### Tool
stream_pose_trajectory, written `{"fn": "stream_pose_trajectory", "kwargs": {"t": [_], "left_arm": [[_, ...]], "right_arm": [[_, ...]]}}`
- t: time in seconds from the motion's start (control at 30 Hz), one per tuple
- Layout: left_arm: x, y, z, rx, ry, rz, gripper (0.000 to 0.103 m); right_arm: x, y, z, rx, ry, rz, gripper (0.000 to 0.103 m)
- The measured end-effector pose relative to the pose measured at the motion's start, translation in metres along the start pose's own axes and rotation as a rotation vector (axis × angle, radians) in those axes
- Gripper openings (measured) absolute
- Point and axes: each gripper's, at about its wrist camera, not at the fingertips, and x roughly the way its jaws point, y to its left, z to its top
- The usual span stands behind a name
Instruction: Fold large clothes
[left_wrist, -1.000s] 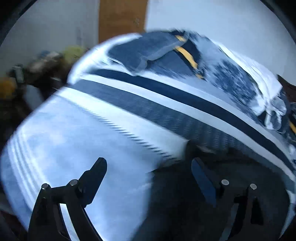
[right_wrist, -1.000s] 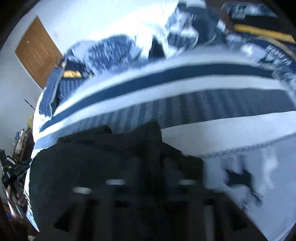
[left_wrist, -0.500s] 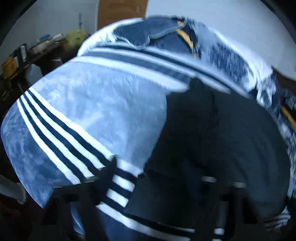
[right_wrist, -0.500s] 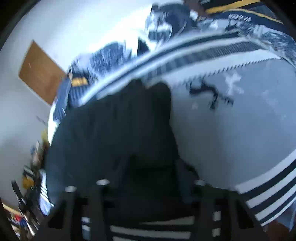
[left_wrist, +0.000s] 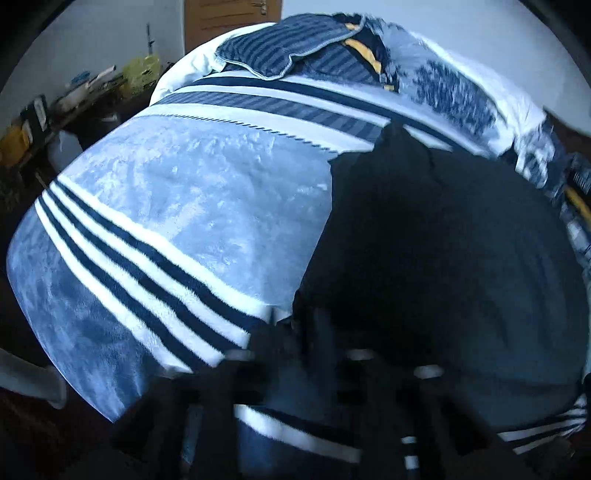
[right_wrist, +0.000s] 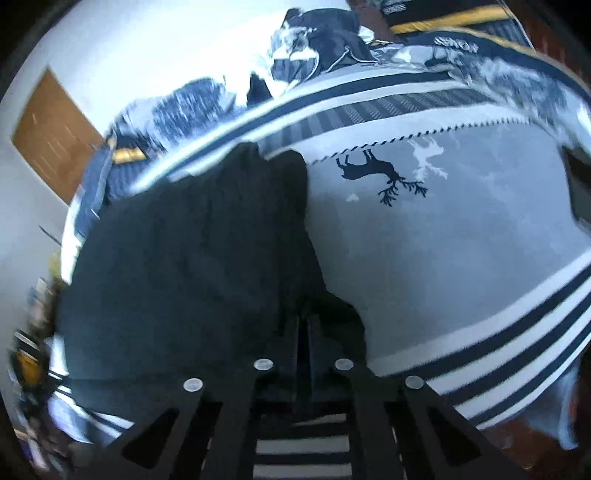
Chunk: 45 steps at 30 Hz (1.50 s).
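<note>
The dark garment (right_wrist: 192, 258) lies spread on the striped blanket (left_wrist: 177, 206), its long axis running away from both grippers toward the pillows (left_wrist: 288, 55) at the far end of the blanket. Its near edge is right at the fingers of both. The right gripper (right_wrist: 303, 332) has its 2 fingers pressed nearly together, apparently pinching the near right corner of the garment, close to the deer print (right_wrist: 380, 173) side of the blanket. The left gripper (left_wrist: 325, 354) sits at the near left edge of the garment, but it is smeared by motion blur, and I cannot tell whether its fingers are spread or clamped on cloth. Both hands seem equally near. The garment's far end shows 2 lobes in the right wrist view; whether these are sleeves or legs is unclear, and its near hem is hidden under the fingers.
</note>
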Motion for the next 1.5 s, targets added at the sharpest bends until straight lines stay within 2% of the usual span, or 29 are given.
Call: {"fn": "stream_pose_trajectory", "kwargs": {"t": [0.03, 0.07, 0.1, 0.2, 0.27, 0.37, 0.4, 0.5, 0.57, 0.63, 0.7, 0.77, 0.8, 0.97, 1.1, 1.2, 1.27, 1.37, 1.5], "left_arm": [[-0.007, 0.003, -0.002, -0.020, -0.028, 0.003, 0.072], [-0.016, 0.004, -0.003, -0.026, -0.068, 0.005, 0.074], [-0.028, 0.003, -0.007, -0.020, -0.127, 0.009, 0.075], [-0.044, -0.008, -0.020, 0.029, -0.171, 0.019, 0.084], [-0.048, -0.020, -0.030, 0.090, -0.163, 0.011, 0.084], [-0.041, -0.033, -0.034, 0.164, -0.125, 0.050, 0.084], [-0.037, -0.037, -0.033, 0.179, -0.112, 0.083, 0.084], [-0.014, -0.044, -0.030, 0.206, -0.010, 0.172, 0.084], [-0.008, -0.045, -0.029, 0.212, 0.014, 0.188, 0.084], [-0.021, -0.045, -0.030, 0.211, -0.039, 0.134, 0.084], [-0.036, -0.044, -0.034, 0.205, -0.102, 0.082, 0.084], [-0.045, -0.045, -0.034, 0.199, -0.129, 0.063, 0.084], [-0.047, -0.046, -0.034, 0.194, -0.131, 0.058, 0.084], [-0.093, -0.060, -0.049, 0.137, -0.210, 0.026, 0.084], [-0.141, -0.081, -0.059, 0.157, -0.265, 0.011, 0.085], [-0.180, -0.096, -0.064, 0.191, -0.296, 0.036, 0.085], [-0.204, -0.102, -0.069, 0.207, -0.326, 0.052, 0.085], [-0.245, -0.105, -0.077, 0.199, -0.369, 0.031, 0.086], [-0.287, -0.107, -0.092, 0.213, -0.406, 0.034, 0.088]], "right_arm": [[-0.003, -0.006, -0.001, 0.038, 0.002, 0.036, 0.055], [-0.008, -0.011, -0.002, 0.070, -0.007, 0.057, 0.082], [-0.017, -0.015, -0.004, 0.099, -0.041, 0.072, 0.083], [-0.022, -0.014, -0.011, 0.103, -0.022, 0.103, 0.083], [-0.016, -0.009, -0.015, 0.087, 0.011, 0.067, 0.083], [0.002, 0.006, -0.017, 0.016, 0.081, 0.014, 0.083], [0.010, 0.011, -0.018, -0.013, 0.107, -0.051, 0.083], [0.029, 0.019, -0.020, -0.061, 0.170, -0.199, 0.065], [0.037, 0.016, -0.020, -0.049, 0.195, -0.232, 0.058], [0.020, 0.017, -0.018, -0.037, 0.122, -0.142, 0.057], [-0.005, 0.020, -0.016, -0.054, 0.021, -0.047, 0.062], [-0.022, 0.025, -0.016, -0.080, -0.047, 0.002, 0.075], [-0.029, 0.032, -0.015, -0.104, -0.073, 0.007, 0.078], [-0.042, 0.071, -0.016, -0.177, -0.067, 0.029, 0.079], [-0.072, 0.108, -0.034, -0.268, -0.076, 0.019, 0.081], [-0.098, 0.126, -0.050, -0.312, -0.078, 0.016, 0.081], [-0.121, 0.132, -0.059, -0.329, -0.082, 0.027, 0.081], [-0.152, 0.140, -0.069, -0.314, -0.073, 0.057, 0.081], [-0.199, 0.144, -0.078, -0.307, -0.114, 0.071, 0.081]]}}
